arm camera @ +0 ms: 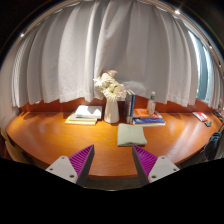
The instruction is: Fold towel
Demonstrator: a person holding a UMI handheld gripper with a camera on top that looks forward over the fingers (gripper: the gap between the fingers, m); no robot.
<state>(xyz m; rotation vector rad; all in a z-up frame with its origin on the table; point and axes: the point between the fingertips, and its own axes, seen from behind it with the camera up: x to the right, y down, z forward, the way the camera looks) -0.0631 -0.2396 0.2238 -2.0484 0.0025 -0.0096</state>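
On the wooden tabletop (pixel 60 135), folded pale green towel (pixel 131 134) lay just ahead of the tool (pixel 113 160), fingers spread apart holding nothing, vase of white flowers (pixel 111 96) beyond towel, books (pixel 84 115) beside it, curtains (pixel 110 45) behind.

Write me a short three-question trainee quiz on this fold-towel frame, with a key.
1. True or false: the gripper is shut on the folded towel.
2. What stands in the white vase at the middle of the wooden table? A) pencils B) white flowers C) a lamp
3. Fill in: behind the table hang pale ____.

Key
1. False: the fingers are open and hold nothing, and the towel lies on the table just ahead of them.
2. B: white flowers.
3. Curtains.
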